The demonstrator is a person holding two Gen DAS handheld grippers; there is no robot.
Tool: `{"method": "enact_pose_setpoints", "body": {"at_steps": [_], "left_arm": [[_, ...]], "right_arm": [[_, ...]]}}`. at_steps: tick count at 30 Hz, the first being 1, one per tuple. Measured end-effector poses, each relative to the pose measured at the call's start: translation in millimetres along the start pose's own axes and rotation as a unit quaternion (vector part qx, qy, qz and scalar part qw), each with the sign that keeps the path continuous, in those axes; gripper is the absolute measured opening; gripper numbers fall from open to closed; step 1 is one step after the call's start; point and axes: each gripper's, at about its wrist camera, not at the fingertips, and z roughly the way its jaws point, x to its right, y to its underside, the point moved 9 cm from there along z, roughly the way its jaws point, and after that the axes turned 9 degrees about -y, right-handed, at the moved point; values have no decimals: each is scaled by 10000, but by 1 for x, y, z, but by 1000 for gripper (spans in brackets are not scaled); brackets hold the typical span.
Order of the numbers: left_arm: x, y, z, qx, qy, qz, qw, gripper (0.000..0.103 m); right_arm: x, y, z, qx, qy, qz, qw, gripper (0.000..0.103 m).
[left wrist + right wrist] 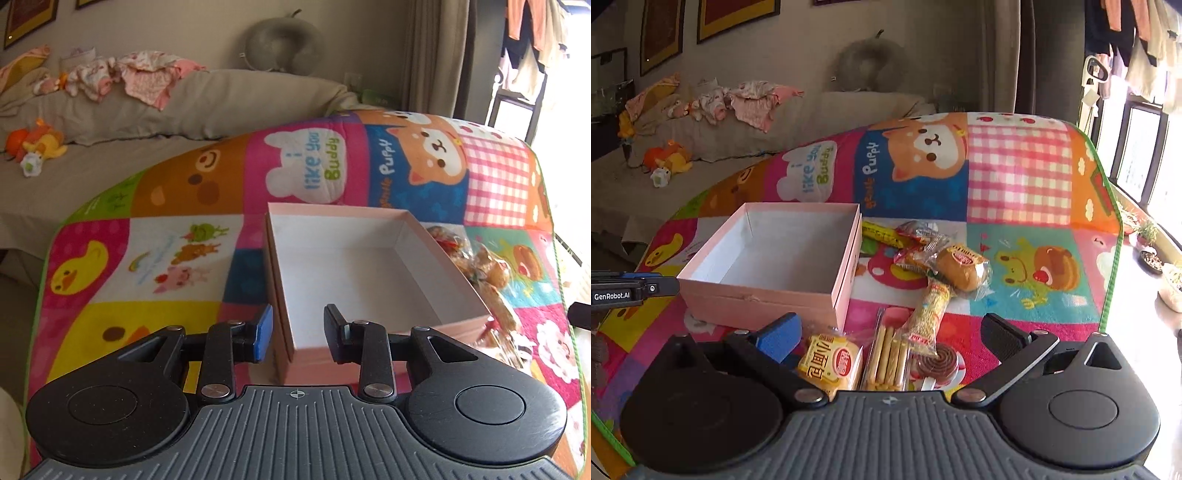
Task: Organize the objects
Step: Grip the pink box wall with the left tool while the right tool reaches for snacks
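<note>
Pink cardboard fills the middle of my left-hand view: the open box (369, 273) sits on the patchwork play mat (147, 258) with its white inside bare, and its near left corner lies right at my left gripper (298, 334). Those jaws stand partly apart, straddling that corner wall, the blue pad on the outside and the black one over the interior. Whether they touch the card I cannot tell; nothing is pinched that I can see. I judge this hand is there to steady the box, not to fetch.

Moving rightward, the box's long walls run away from me and slightly left in the right-hand view, and the snacks lie just beside its right wall, spilling toward me. My right gripper (890, 341) is spread wide and carries nothing. Between and just ahead of its fingers lie the yellow bun packet (829, 363), the clear pack of biscuit sticks (886, 356) with its long axis pointing away from me, and the spiral lollipop (938, 363). Farther out are the long cereal bar (929, 310), the wrapped round bun (962, 267) and a few smaller wrappers (916, 230).

So my right hand is plainly the nearer one to every snack, and the box lies up and to its left. The yellow bun packet, closest to the blue pad, looks the easiest first pick, followed by a short carry leftward over the wall.
</note>
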Motion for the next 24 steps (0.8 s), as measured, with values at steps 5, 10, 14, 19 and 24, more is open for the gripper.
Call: {"method": "enact_pose_setpoints", "body": {"at_steps": [5, 10, 14, 19, 24], "left_arm": [[-5, -22, 66, -405, -133, 188, 9989, 35], [-5, -13, 97, -753, 76, 341, 9965, 24], [-4, -8, 101, -749, 177, 365, 9964, 21], [-5, -7, 100, -682, 212, 340, 9969, 20], [-8, -8, 101, -735, 228, 227, 9968, 20]], "right_arm": [[12, -44, 19, 17, 91, -7, 10000, 103], [32, -78, 68, -322, 211, 15, 9993, 102], [59, -103, 133, -702, 138, 551, 9959, 73], [68, -120, 238, -1234, -133, 964, 9876, 42], [75, -104, 315, -1830, -53, 1176, 9761, 30]]}}
